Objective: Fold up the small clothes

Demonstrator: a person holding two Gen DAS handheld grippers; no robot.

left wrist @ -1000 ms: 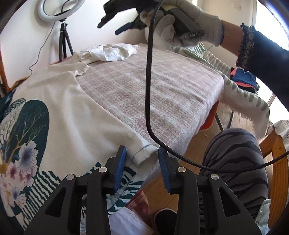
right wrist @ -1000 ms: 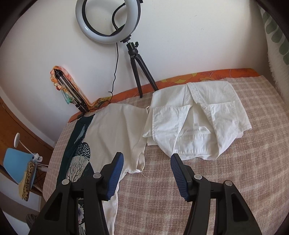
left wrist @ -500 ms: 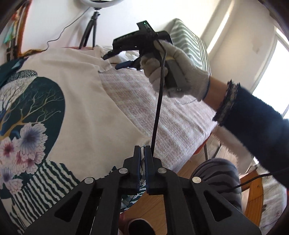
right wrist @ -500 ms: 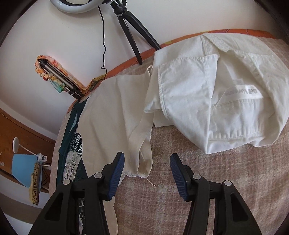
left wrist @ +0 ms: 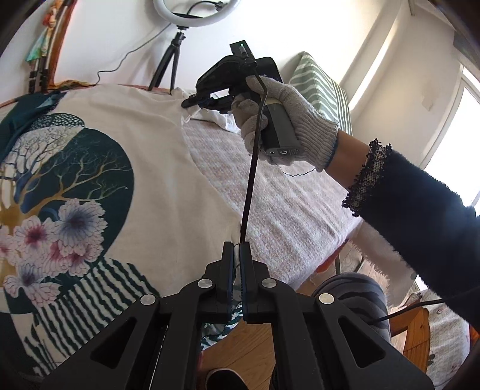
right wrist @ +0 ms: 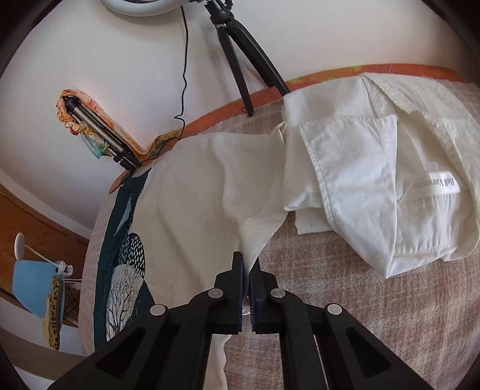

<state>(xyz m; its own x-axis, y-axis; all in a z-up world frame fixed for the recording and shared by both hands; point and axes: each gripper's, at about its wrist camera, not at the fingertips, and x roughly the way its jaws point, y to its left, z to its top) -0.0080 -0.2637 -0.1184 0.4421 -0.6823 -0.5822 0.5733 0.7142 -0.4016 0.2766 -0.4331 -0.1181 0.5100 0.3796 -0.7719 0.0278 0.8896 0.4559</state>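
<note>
Two garments, a printed t-shirt (left wrist: 126, 180) and a white shirt (right wrist: 375, 168); two grippers (left wrist: 237, 255) (right wrist: 246, 270); one ring light (left wrist: 195, 12).

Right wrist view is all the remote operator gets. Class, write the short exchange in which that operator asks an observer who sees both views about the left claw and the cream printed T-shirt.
Operator: Is the left claw holding anything?
Observer: Yes. The left claw is shut on the near edge of the cream printed cotton T-shirt.
Operator: Is anything close to its tips?
Observer: A thin black cable hangs from the right claw down to just above them.
Operator: What is printed lower down on the shirt?
Observer: Pink and white flowers above dark green stripes.
</note>
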